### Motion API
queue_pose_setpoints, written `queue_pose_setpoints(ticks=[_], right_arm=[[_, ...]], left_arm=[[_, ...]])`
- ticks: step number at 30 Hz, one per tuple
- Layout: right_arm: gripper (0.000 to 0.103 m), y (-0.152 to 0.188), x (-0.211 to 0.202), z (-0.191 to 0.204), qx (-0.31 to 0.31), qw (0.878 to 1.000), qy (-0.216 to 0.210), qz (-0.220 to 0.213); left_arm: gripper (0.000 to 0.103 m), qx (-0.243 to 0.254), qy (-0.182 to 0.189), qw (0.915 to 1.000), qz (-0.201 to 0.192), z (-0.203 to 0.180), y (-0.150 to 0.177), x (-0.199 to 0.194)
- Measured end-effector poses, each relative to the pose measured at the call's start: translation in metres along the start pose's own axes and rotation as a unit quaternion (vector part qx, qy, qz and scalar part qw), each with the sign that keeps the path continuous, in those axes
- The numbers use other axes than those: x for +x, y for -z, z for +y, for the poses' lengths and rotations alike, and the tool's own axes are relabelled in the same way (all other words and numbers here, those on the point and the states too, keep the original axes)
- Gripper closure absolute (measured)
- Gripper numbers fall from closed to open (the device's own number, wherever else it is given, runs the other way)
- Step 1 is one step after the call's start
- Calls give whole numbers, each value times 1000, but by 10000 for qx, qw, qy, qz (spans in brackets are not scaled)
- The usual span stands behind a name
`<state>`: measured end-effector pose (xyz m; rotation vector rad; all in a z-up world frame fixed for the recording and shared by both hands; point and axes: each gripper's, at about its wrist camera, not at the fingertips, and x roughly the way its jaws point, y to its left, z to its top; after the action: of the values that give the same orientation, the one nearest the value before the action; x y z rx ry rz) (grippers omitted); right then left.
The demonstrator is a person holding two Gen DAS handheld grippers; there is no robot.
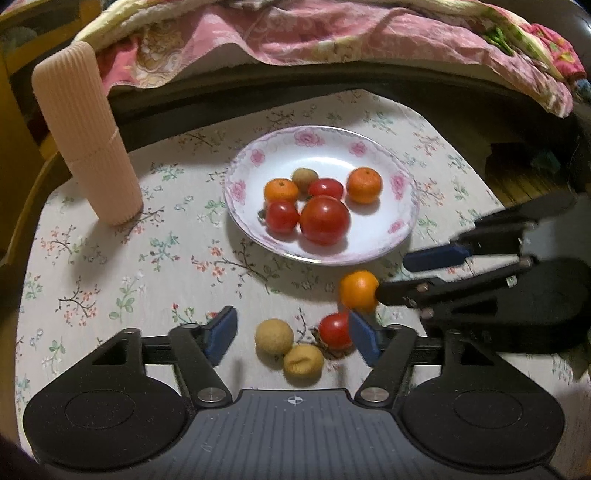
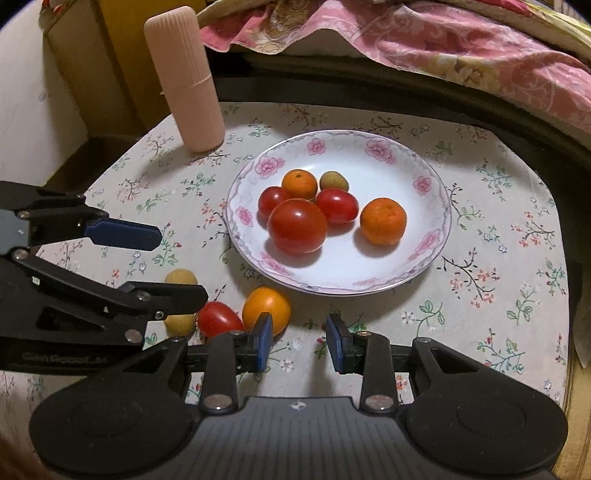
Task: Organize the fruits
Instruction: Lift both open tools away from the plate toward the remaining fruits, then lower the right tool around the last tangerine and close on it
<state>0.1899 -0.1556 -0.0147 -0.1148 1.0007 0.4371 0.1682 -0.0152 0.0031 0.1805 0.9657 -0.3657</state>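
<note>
A flower-rimmed white plate (image 1: 332,155) (image 2: 369,170) holds a large tomato (image 1: 324,219) (image 2: 297,226), two small tomatoes, two oranges and a greenish-brown fruit. On the cloth in front of the plate lie an orange (image 1: 358,290) (image 2: 266,308), a small tomato (image 1: 334,330) (image 2: 218,317) and two yellow-brown fruits (image 1: 275,336) (image 1: 303,363). My left gripper (image 1: 291,334) (image 2: 183,264) stands open around the yellow-brown fruits, with the small tomato by its right pad. My right gripper (image 2: 301,341) (image 1: 393,277) shows a narrow gap with nothing in it. The loose orange sits just ahead of its left fingertip.
A tall pink ribbed cylinder (image 1: 86,136) (image 2: 188,81) stands at the back left of the floral tablecloth (image 2: 498,258). A pink quilt (image 1: 332,33) lies on a dark ledge behind the table. The two grippers are close together near the table's front edge.
</note>
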Motion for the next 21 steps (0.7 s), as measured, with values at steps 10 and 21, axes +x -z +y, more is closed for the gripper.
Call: queue_pose_setpoints(ticks=[10,21], right_arm=[[63,-1,2,1,71,9999,-100,16],[63,-3,5,-6,476,9983,-318,108]], left_arm=[[27,307,166,9992,209,-8,16,7],[36,68,502,9979,413,-5,21,22]])
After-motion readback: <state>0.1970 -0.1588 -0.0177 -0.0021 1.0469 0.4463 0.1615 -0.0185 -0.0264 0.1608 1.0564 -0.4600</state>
